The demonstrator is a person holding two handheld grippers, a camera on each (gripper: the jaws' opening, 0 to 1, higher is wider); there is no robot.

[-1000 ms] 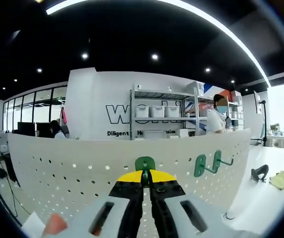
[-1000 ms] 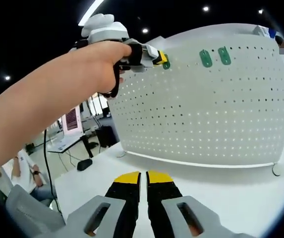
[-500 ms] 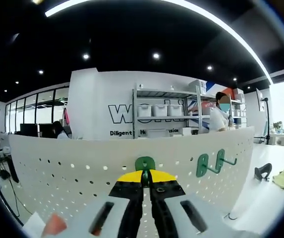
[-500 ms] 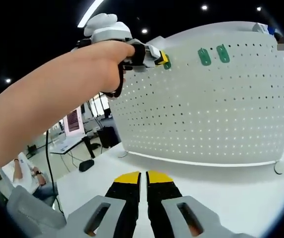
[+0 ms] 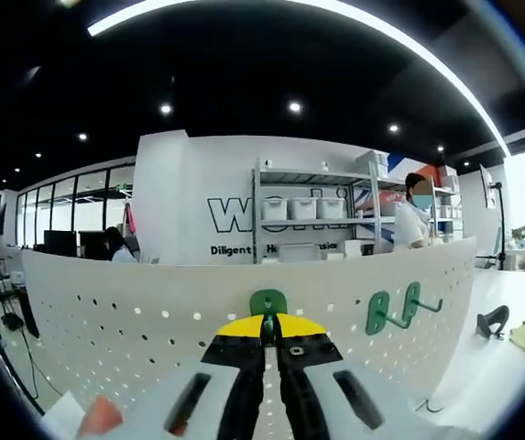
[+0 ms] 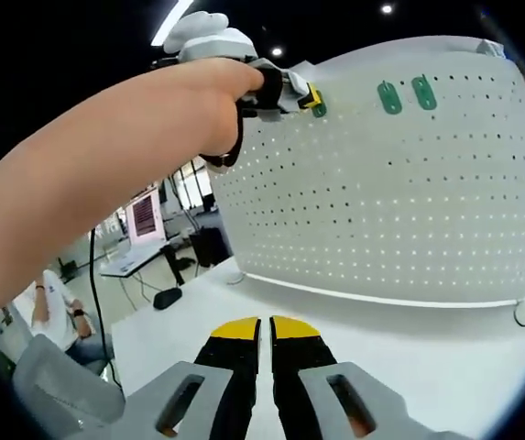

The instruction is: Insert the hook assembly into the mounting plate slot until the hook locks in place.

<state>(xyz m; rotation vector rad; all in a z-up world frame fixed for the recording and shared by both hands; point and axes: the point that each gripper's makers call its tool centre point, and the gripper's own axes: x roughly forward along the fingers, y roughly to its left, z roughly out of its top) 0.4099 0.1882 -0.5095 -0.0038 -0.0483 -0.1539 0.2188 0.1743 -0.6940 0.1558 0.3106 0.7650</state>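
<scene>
Left gripper (image 5: 270, 323): jaws clamped on green hook (image 5: 267, 302), held against the upper edge of the white pegboard (image 5: 106, 321), straight ahead along the jaws. Two green hooks (image 5: 392, 309) already seated, well to its right. Right gripper (image 6: 263, 327): jaws together, empty, low over the table (image 6: 427, 367), farther from the board.

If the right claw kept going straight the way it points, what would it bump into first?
Probably the white tabletop just ahead of the right claw, and beyond that the white pegboard standing on it. Depth is hard to judge here, so which comes first is a guess.
</scene>
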